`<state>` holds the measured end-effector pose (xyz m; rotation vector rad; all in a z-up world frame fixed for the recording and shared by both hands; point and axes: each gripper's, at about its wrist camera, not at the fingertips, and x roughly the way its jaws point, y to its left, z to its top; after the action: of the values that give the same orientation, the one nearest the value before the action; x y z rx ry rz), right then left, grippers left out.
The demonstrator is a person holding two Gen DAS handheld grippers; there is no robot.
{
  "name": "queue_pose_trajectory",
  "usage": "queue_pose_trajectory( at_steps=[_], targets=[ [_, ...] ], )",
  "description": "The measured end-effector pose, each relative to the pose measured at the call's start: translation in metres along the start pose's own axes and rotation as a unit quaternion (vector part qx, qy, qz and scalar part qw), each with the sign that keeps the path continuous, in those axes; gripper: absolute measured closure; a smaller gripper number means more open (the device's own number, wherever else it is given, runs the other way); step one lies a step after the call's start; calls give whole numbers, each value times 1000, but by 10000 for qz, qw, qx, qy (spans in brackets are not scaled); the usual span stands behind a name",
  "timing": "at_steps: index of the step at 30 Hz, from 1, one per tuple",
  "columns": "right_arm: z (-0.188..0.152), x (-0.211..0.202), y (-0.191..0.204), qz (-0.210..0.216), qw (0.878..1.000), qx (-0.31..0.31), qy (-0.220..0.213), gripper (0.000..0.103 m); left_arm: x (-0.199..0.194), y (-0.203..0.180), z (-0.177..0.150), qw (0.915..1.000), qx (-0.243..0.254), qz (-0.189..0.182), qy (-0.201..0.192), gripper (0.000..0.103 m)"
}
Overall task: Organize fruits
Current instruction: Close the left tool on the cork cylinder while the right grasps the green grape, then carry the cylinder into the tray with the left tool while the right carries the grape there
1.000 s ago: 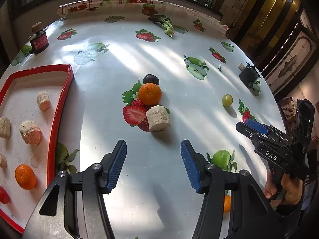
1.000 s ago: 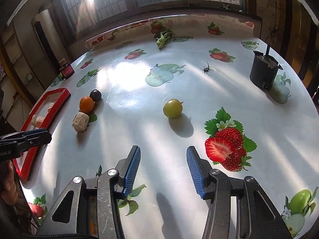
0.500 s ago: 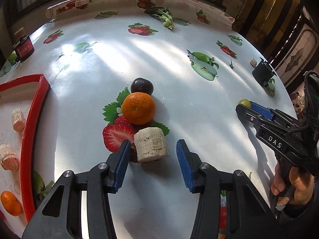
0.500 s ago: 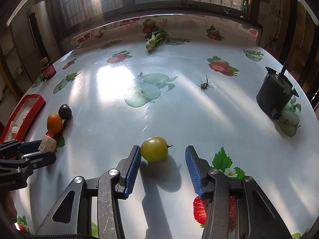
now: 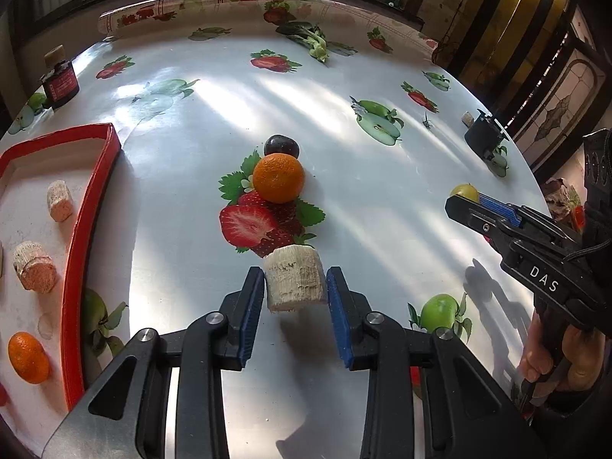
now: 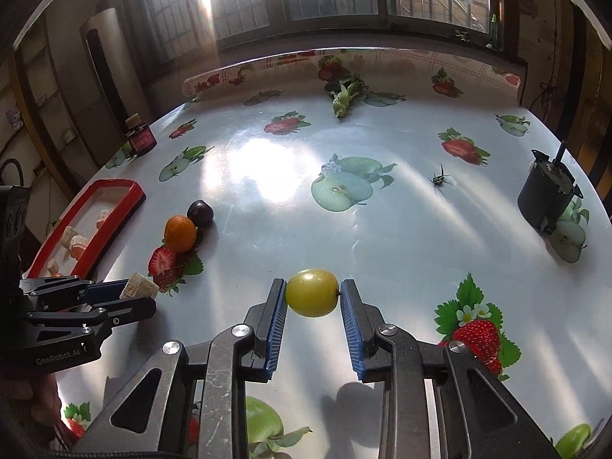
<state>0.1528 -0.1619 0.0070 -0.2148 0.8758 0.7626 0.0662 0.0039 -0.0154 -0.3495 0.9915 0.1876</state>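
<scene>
While the red tray (image 5: 95,206) lies at the counter's (image 5: 214,114) left edge holding a tangerine (image 5: 28,357) and pale chunks, the left tool (image 5: 295,294) has just closed its jaws on a pale cylindrical chunk (image 5: 294,283) near the front edge. Behind it sit an orange tangerine (image 5: 278,178) and dark plum (image 5: 281,145). Rightward, the right tool (image 6: 313,302) has just closed on a yellow-green plum (image 6: 312,292).
</scene>
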Motion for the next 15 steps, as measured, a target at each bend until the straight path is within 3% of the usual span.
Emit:
queue_pose_trajectory(
  at_steps=[15],
  targets=[
    [-4, -19, 57, 575, 9980, -268, -44, 74, -48, 35, -24, 9987, -326, 138, -380, 72]
  ],
)
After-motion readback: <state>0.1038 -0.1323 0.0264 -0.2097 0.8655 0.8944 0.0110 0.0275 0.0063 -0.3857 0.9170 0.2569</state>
